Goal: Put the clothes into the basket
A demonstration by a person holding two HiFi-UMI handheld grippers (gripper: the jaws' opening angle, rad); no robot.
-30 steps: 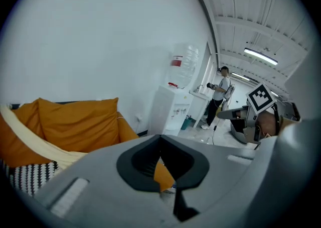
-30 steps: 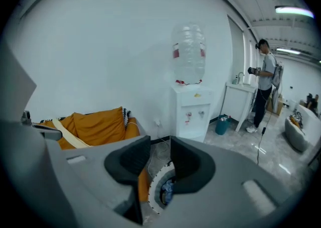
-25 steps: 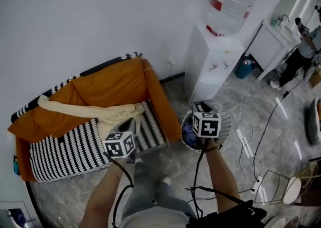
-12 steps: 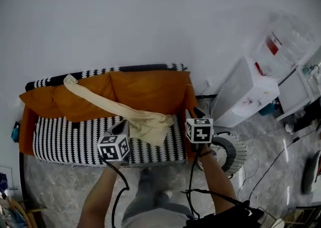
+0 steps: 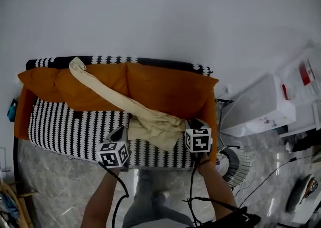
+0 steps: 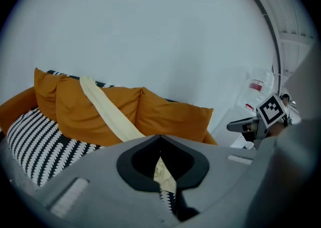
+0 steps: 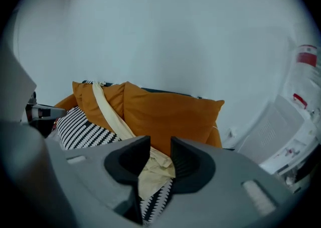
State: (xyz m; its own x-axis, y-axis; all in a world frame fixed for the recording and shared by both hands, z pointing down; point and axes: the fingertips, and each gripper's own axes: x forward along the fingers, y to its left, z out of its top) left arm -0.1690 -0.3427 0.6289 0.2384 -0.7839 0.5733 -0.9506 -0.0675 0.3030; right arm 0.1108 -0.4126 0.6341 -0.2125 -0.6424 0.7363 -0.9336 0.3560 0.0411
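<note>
1. Cream garment (image 5: 150, 124): long, pale yellow, soft, wrinkled. Narrow band starting at top of sofa (image 5: 65, 131) backrest near its left end, running diagonally down across orange cushions (image 5: 165, 89), ending in a crumpled heap on sofa's black-and-white striped seat, right of seat's middle and close to its front edge.
2. Not in basket (image 5: 239, 164); white ribbed basket standing on floor just past sofa's right arm, partly hidden behind right forearm (image 5: 215, 194).
3. Left gripper (image 5: 120, 132): over sofa's front edge, just left of the heap, aimed at backrest and tilted downward. Jaw tips meeting in left gripper view, clenched on nothing; a sliver of garment showing through the slot below the tips, further off on seat.
4. Right gripper (image 5: 193, 122): over sofa's seat near its right arm, just right of the heap, tilted downward toward cushions. Jaws apart, released, nothing clamped; crumpled end of garment showing in the gap in right gripper view, contact with pads unclear.
5. Left forearm (image 5: 100, 199) and right forearm reaching in from sofa's front side, roughly parallel, heap lying between the two grippers.
6. White water dispenser (image 5: 261, 106) beyond sofa's right end, against wall.
</note>
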